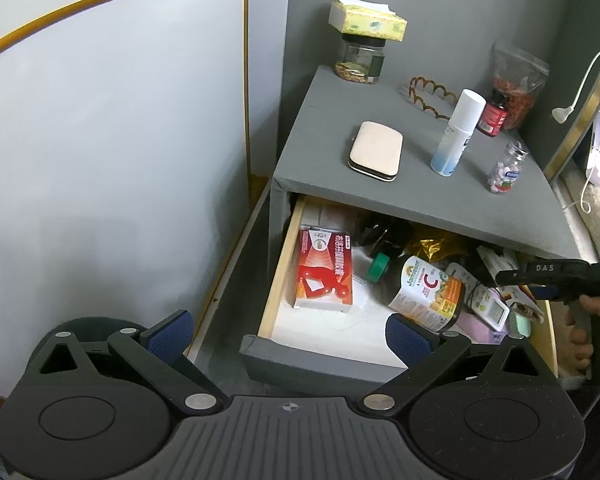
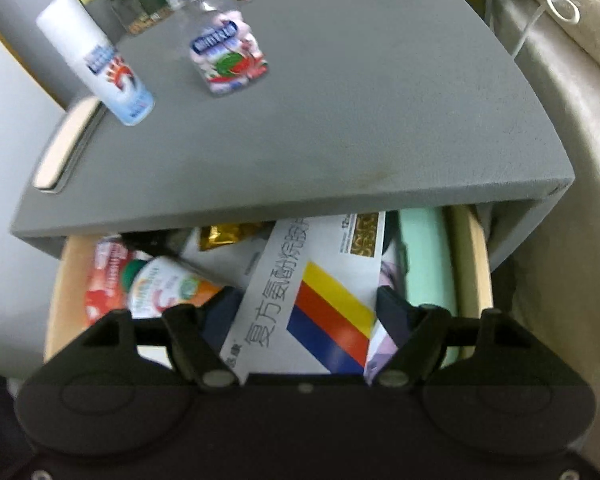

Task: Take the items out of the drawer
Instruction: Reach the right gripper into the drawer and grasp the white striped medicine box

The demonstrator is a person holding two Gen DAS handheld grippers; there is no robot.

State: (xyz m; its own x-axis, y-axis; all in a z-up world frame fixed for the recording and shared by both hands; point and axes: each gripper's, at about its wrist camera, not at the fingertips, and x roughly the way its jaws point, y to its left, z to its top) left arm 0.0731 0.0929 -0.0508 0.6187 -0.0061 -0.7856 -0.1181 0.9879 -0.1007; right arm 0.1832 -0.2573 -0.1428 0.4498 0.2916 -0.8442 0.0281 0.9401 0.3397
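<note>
The grey nightstand's drawer stands pulled open and full of items. In it lie a red medicine box, a vitamin C bottle on its side and a gold foil packet. My left gripper is open and empty, above the drawer's front left corner. My right gripper is shut on a white medicine box with yellow, red and blue stripes, over the drawer's right side. The right gripper also shows in the left wrist view.
On the nightstand top stand a white spray bottle, a candy jar, a flat beige case, a red-label bottle, a nut jar under a tissue box. A mint-green item lies along the drawer's right wall.
</note>
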